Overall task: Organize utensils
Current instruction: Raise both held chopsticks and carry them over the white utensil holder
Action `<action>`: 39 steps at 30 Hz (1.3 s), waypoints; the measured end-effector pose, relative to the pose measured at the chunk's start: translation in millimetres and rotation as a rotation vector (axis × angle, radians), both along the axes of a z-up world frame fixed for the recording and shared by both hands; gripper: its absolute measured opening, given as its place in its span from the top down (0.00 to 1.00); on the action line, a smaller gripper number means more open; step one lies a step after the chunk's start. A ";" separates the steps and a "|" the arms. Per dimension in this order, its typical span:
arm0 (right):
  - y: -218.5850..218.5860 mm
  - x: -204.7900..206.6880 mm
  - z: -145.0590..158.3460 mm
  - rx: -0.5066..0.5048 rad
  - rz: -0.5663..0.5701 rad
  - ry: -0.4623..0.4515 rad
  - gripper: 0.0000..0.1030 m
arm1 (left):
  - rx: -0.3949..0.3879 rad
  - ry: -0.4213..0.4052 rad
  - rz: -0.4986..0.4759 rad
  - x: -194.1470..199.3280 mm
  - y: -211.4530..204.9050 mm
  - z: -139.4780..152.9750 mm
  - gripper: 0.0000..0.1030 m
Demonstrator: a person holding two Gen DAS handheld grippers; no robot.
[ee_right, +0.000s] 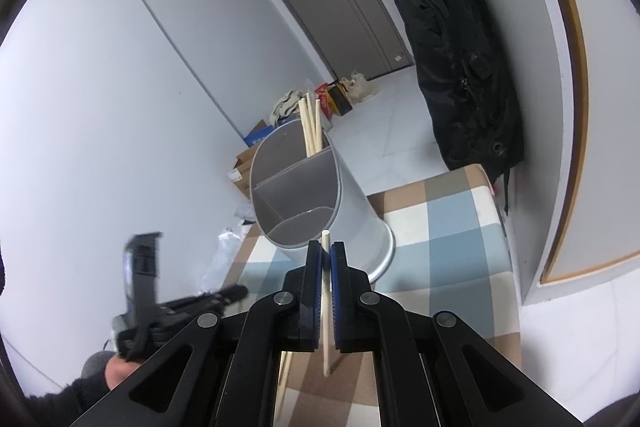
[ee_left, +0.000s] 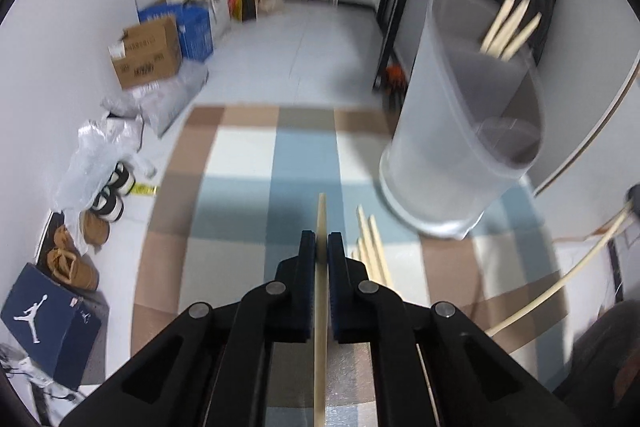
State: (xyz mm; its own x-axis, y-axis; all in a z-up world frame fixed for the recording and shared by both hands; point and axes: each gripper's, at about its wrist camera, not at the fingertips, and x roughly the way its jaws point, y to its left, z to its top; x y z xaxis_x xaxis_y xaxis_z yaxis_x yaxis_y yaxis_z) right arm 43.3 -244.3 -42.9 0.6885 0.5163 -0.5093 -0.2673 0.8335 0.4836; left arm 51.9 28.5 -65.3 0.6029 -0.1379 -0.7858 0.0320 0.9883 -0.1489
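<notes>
My left gripper (ee_left: 321, 241) is shut on a pale wooden chopstick (ee_left: 321, 215) that runs between its pads and pokes out ahead, above the checked cloth. Several more chopsticks (ee_left: 370, 247) lie on the cloth just right of it. A translucent grey utensil holder (ee_left: 460, 131) with inner dividers stands ahead to the right, with three chopsticks (ee_left: 510, 25) in its far compartment. In the right wrist view my right gripper (ee_right: 326, 253) is shut on another chopstick (ee_right: 326, 307), held upright just in front of the holder (ee_right: 348, 203). The left gripper's body (ee_right: 140, 291) shows blurred at lower left.
The checked cloth (ee_left: 248, 163) covers the table, whose far edge drops to a tiled floor. Cardboard boxes (ee_left: 146, 53), bags and shoes line the left wall. A black coat (ee_right: 460, 67) hangs at the right. A hand (ee_right: 116, 367) in a dark sleeve grips the left tool.
</notes>
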 end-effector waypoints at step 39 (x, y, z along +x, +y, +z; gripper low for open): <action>43.5 -14.7 74.7 -0.063 0.087 -0.189 0.97 | -0.068 -0.331 -0.044 -30.3 10.6 114.7 0.98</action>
State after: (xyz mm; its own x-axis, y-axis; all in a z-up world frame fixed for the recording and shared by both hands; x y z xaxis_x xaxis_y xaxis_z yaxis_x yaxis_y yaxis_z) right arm 28.6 -200.7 31.8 0.7295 0.5487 -0.4083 -0.4203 0.8306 0.3652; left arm 21.6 39.0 49.5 0.8160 -0.2146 -0.5368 0.1316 0.9731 -0.1890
